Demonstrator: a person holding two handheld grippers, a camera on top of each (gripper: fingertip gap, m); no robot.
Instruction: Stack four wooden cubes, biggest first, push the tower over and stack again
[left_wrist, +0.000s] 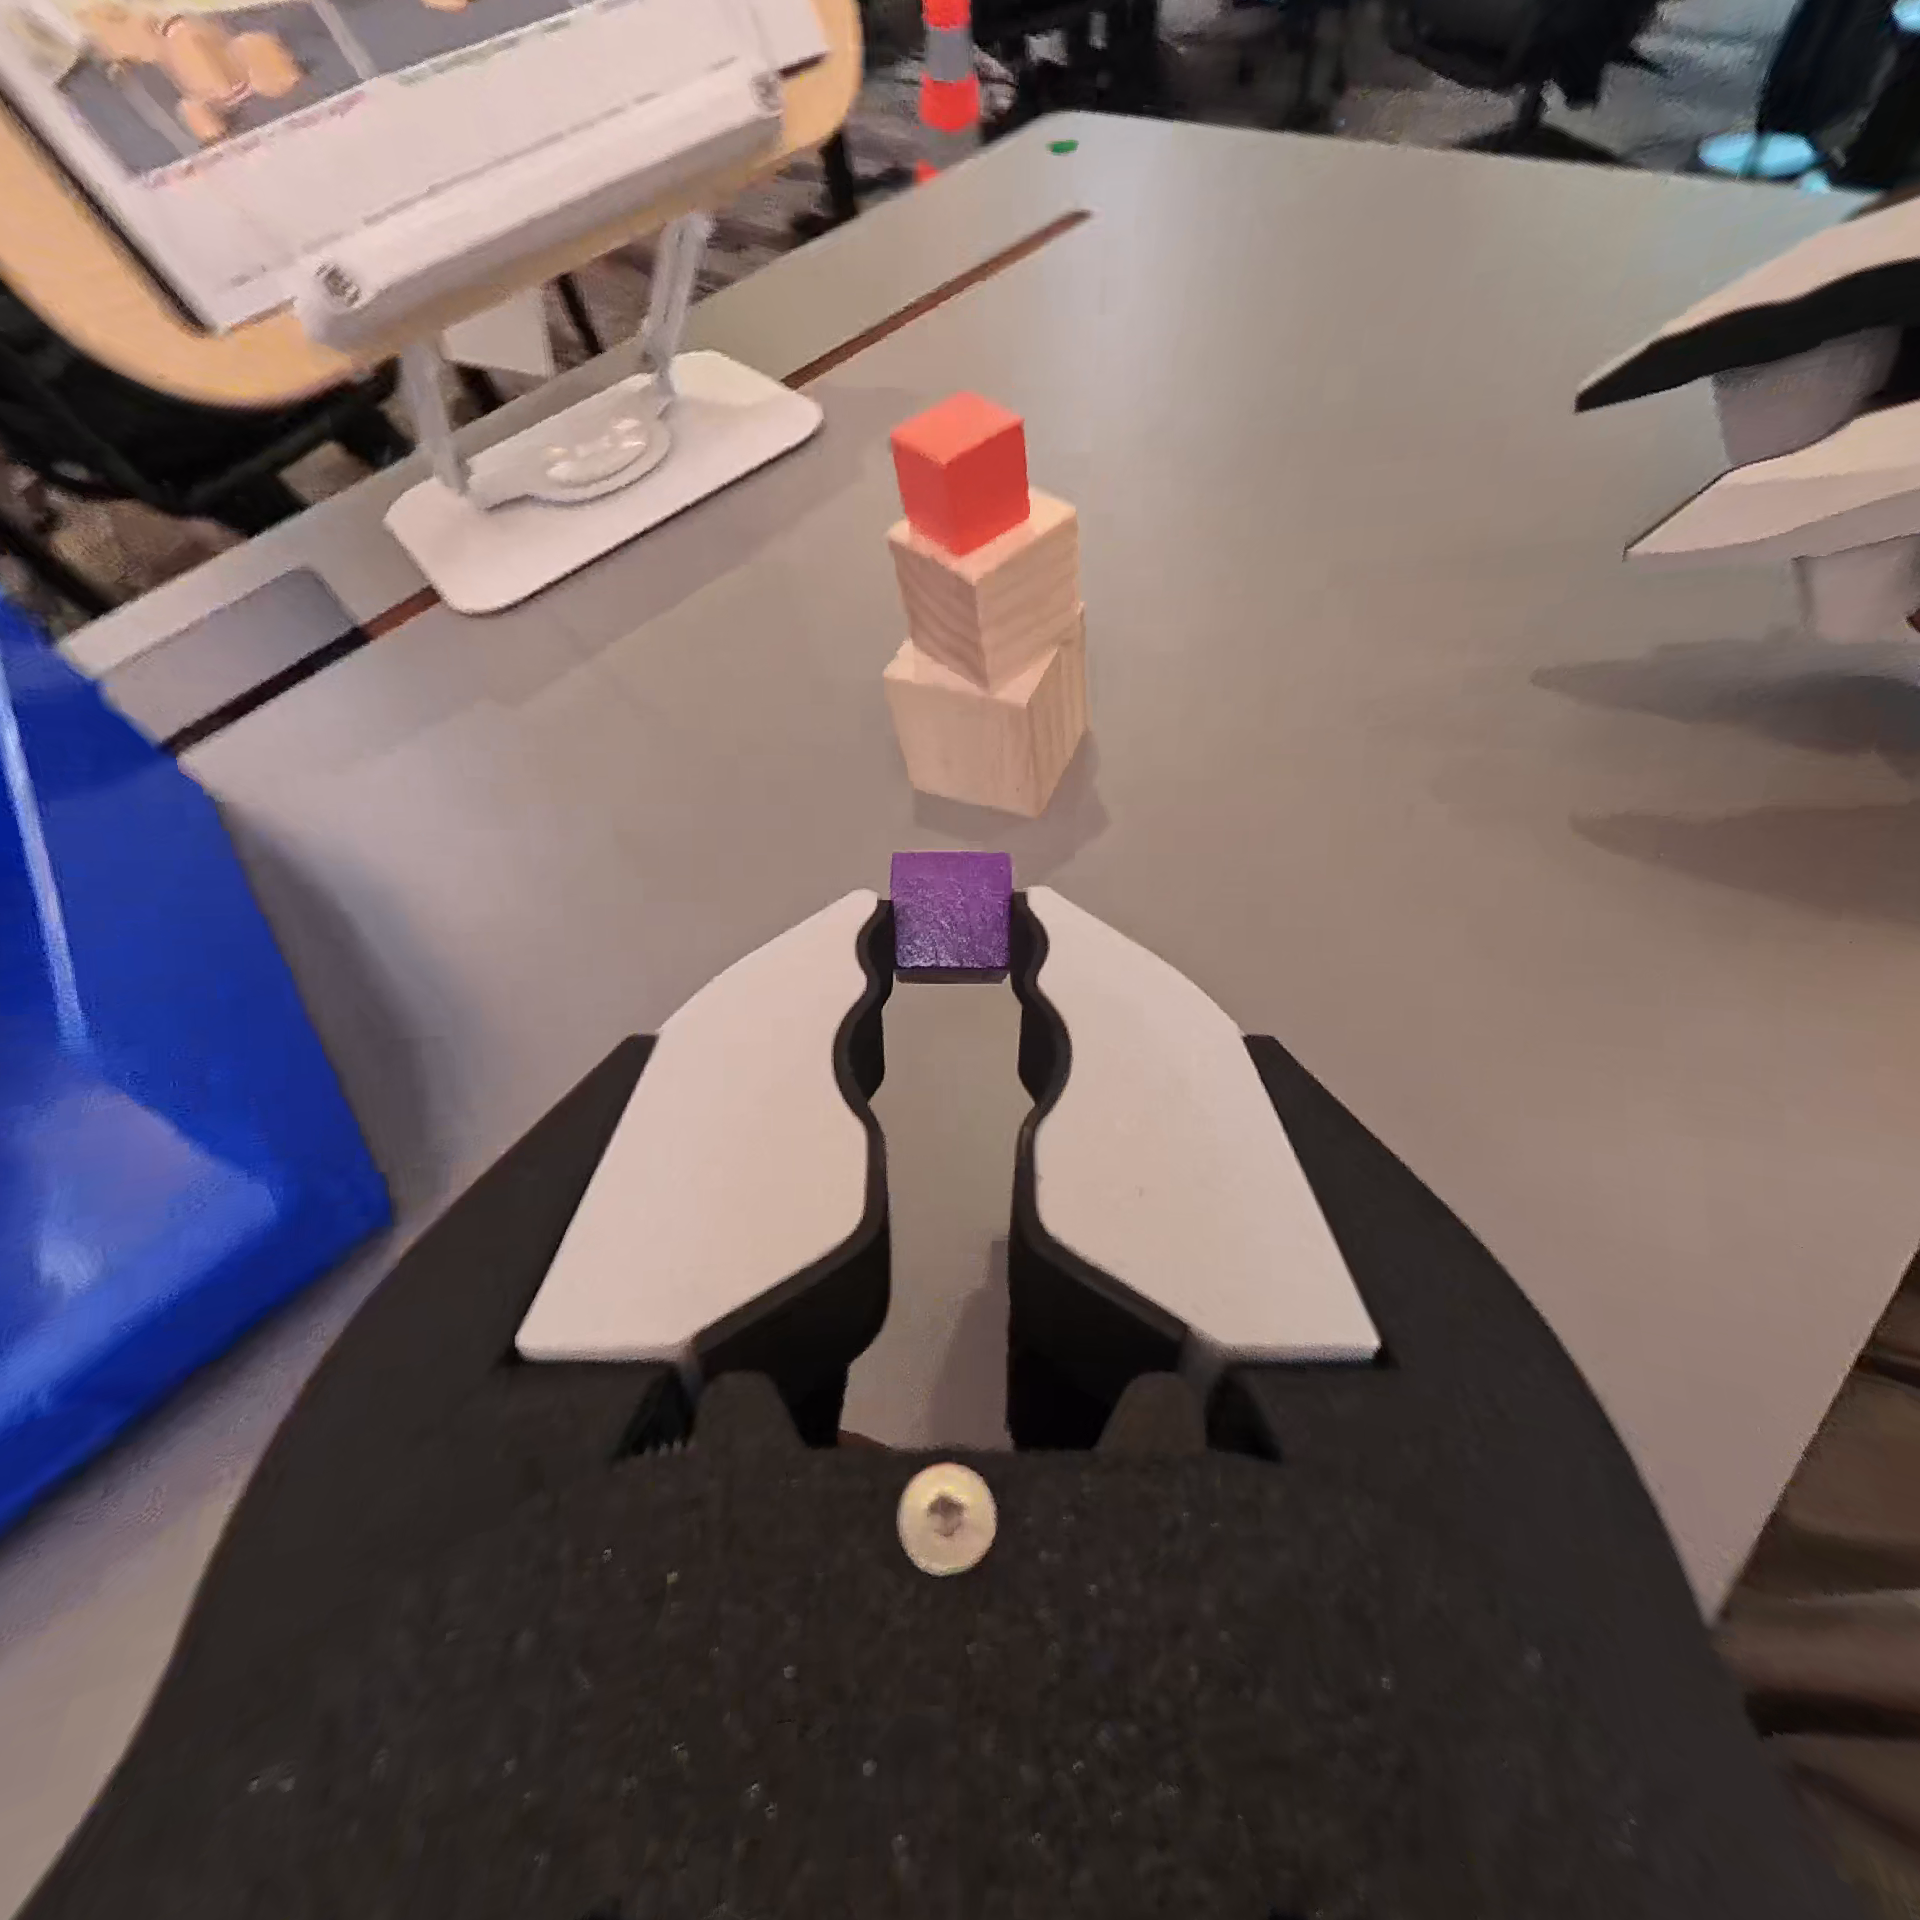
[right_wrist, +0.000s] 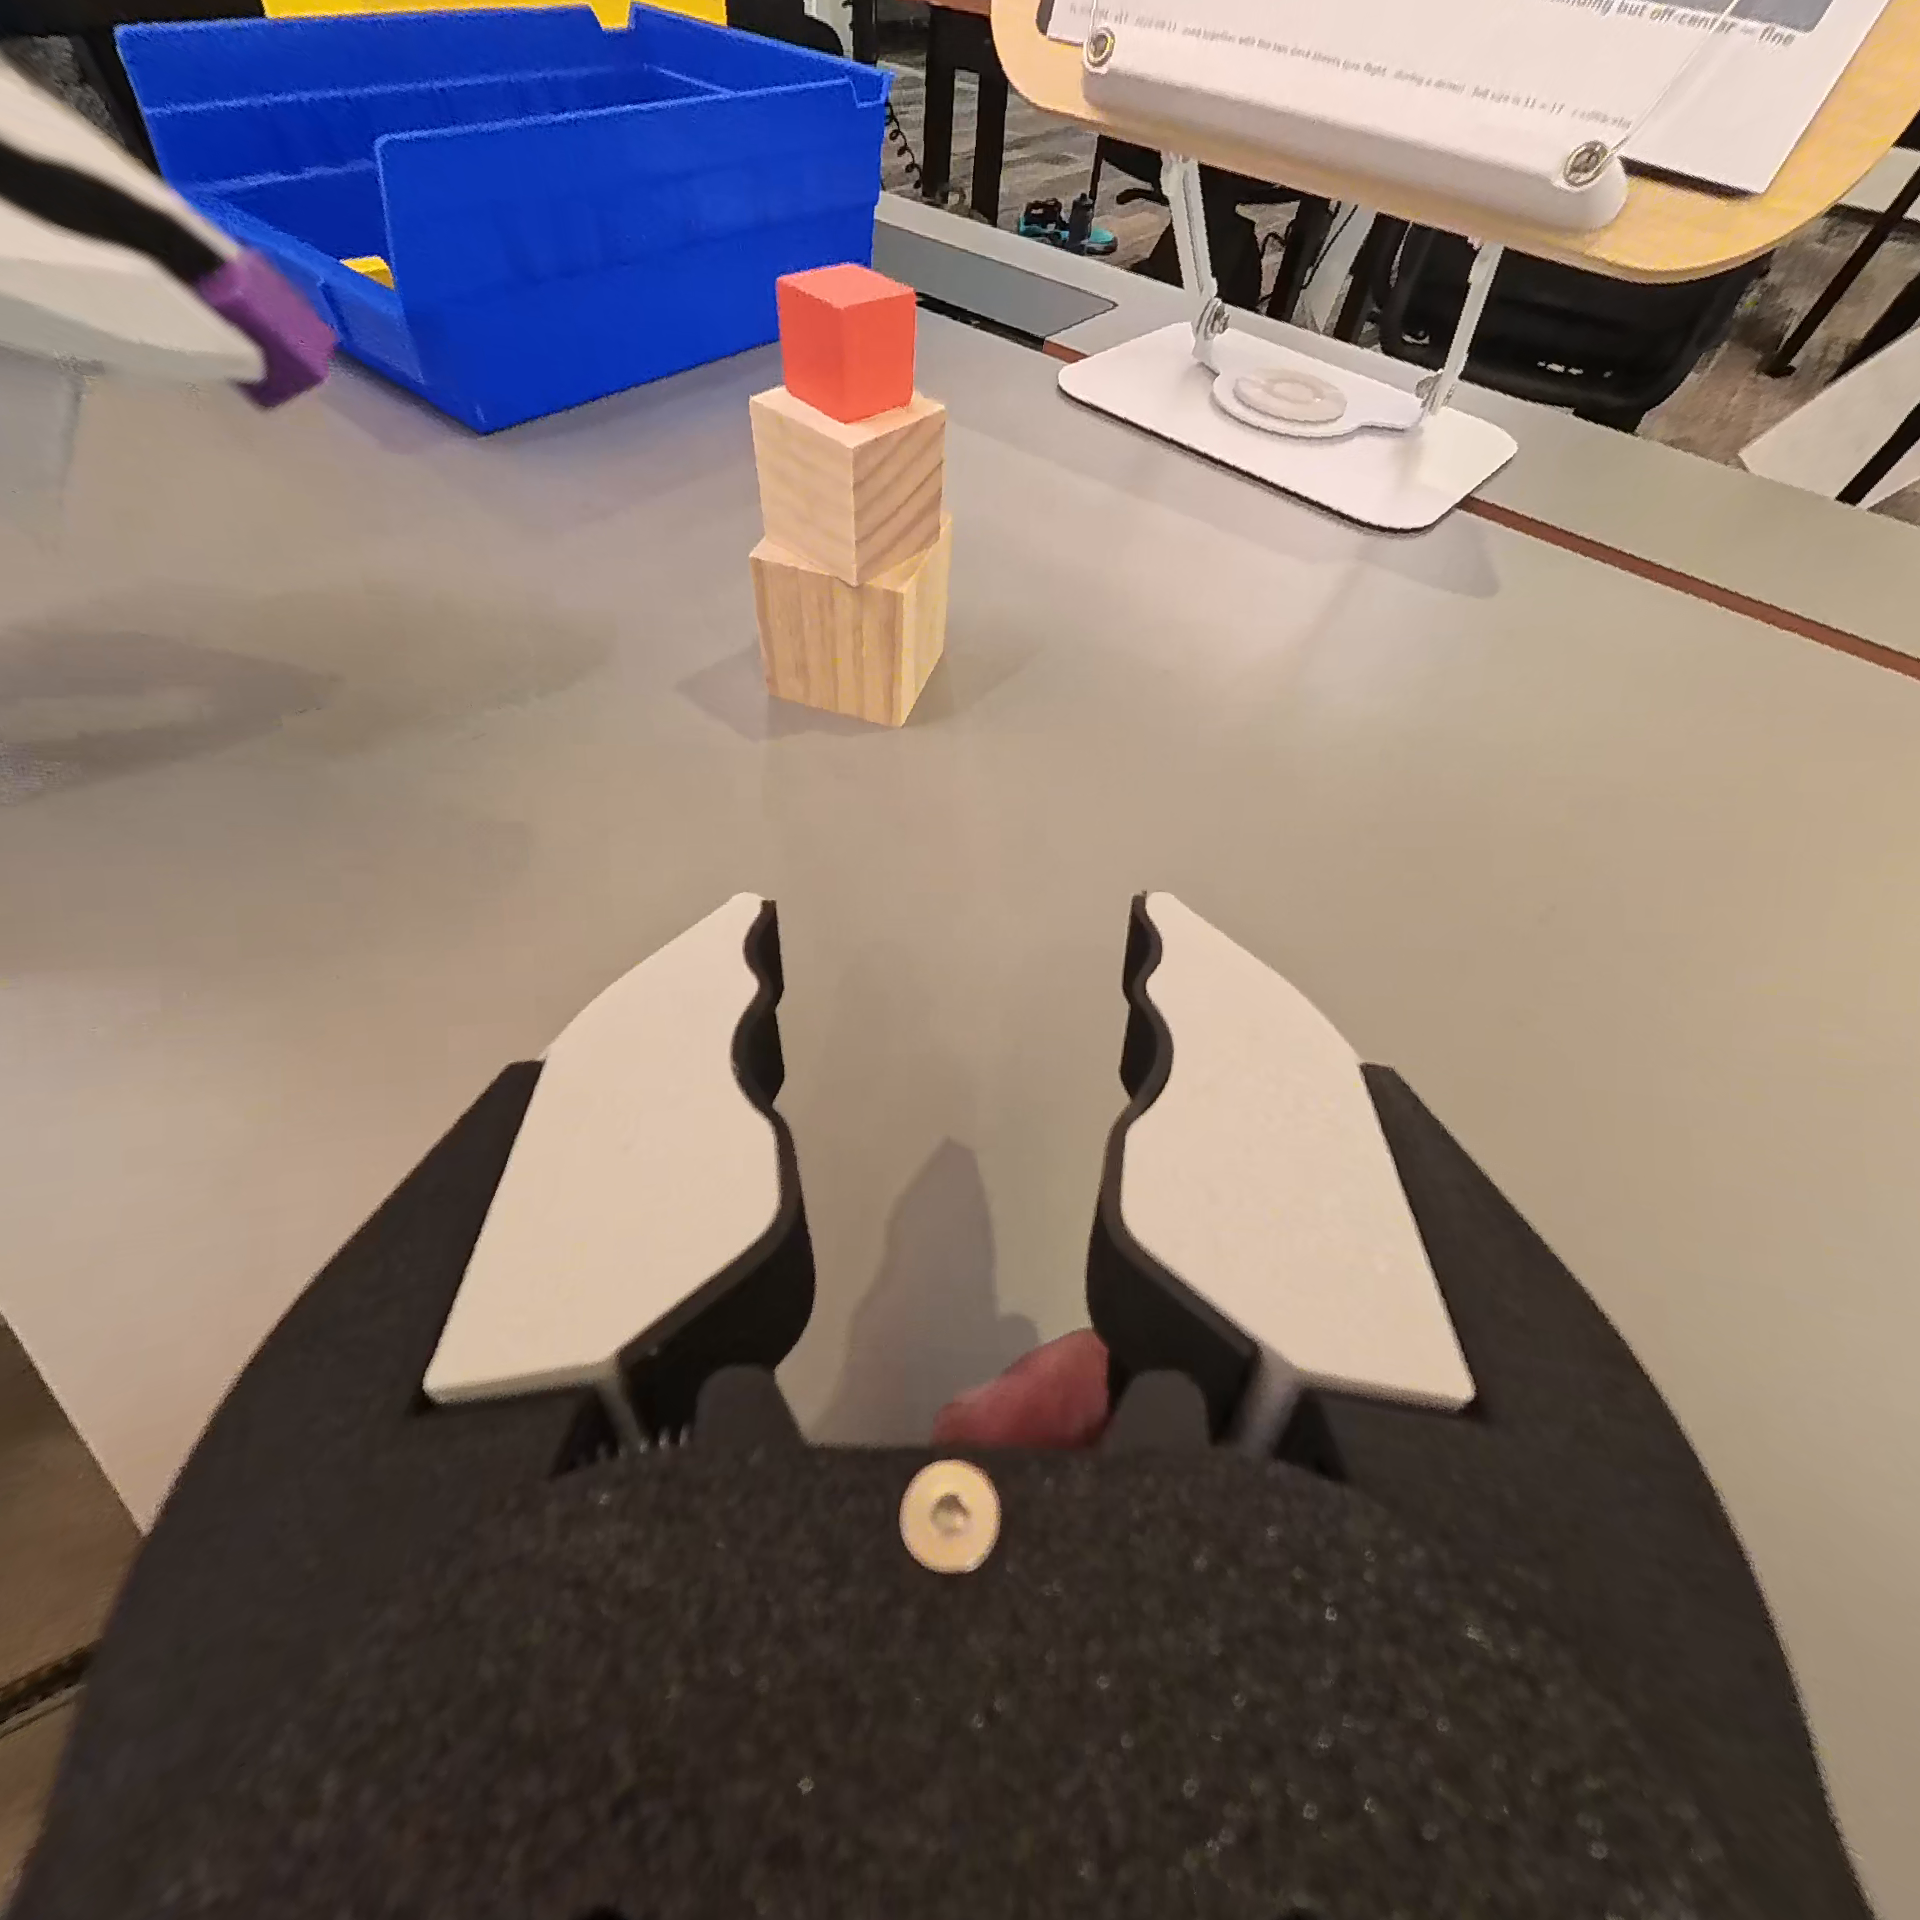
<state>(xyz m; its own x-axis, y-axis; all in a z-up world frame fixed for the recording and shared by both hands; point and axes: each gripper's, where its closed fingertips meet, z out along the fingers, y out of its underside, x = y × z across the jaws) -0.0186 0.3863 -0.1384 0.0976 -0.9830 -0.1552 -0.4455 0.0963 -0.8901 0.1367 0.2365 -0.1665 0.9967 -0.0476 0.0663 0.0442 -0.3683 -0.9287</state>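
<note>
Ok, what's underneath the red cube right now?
The red cube sits on a smaller plain wooden cube, which rests, slightly twisted, on a bigger wooden cube on the grey table. The touching faces are hidden.

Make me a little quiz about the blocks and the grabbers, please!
1. True or false: the red cube sits on top of the tower.
2. Which hand-held gripper holds the purple cube? A) left hand-held gripper B) right hand-held gripper C) neither
3. Fill in: the tower on the grey table has ___ cubes now.

Key: 1. True. It rests on the smaller plain cube, which sits on the bigger plain cube. 2. A; the right one is open and empty. 3. Three.
</note>
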